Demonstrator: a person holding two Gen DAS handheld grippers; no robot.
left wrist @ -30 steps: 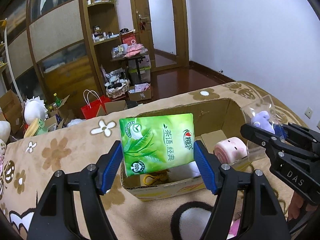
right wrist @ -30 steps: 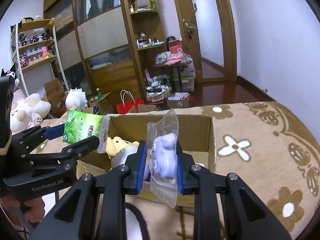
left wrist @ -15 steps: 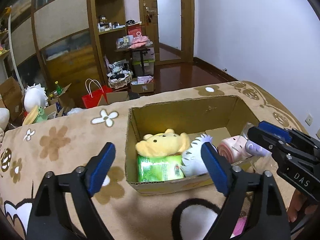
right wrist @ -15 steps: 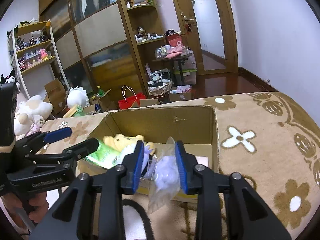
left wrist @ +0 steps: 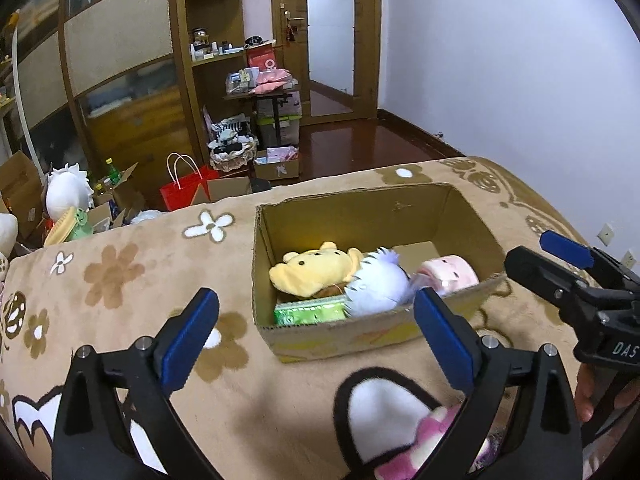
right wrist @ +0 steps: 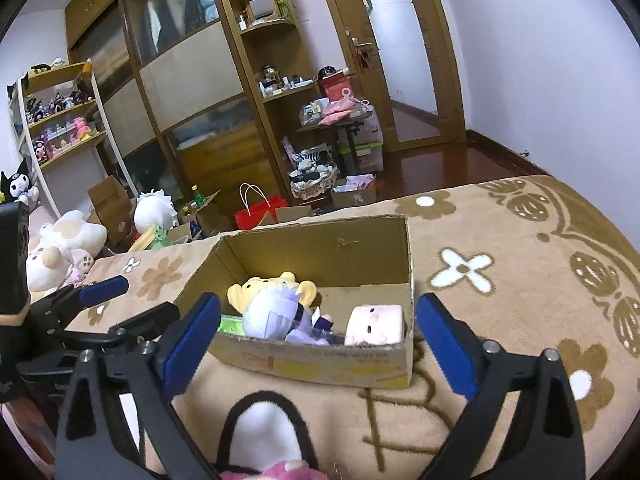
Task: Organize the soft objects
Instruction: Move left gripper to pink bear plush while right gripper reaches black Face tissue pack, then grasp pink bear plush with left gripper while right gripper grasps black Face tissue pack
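An open cardboard box (left wrist: pixel 432 208) (right wrist: pixel 320 364) stands on a tan flowered blanket. In it lie a yellow bear plush (left wrist: pixel 312 270) (right wrist: pixel 272 284), a pale purple plush in clear wrap (left wrist: pixel 378 284) (right wrist: pixel 276 316), a pink roll plush (left wrist: pixel 452 272) (right wrist: pixel 376 324) and a green tissue pack (left wrist: pixel 312 312) (right wrist: pixel 230 324). My left gripper (left wrist: pixel 316 338) is open and empty, in front of the box. My right gripper (right wrist: pixel 318 338) is open and empty, at the box's near wall; it also shows in the left wrist view (left wrist: pixel 548 256).
A pink and white plush (left wrist: pixel 404 440) (right wrist: pixel 264 440) lies on the blanket just below both grippers. Beyond the bed are a wooden wardrobe (left wrist: pixel 120 60), a red bag (left wrist: pixel 182 192), boxes and plush toys (right wrist: pixel 64 240) on the floor.
My left gripper let go of the green tissue pack and my right gripper let go of the wrapped purple plush; both now lie in the box. Both grippers opened wide and drew back.
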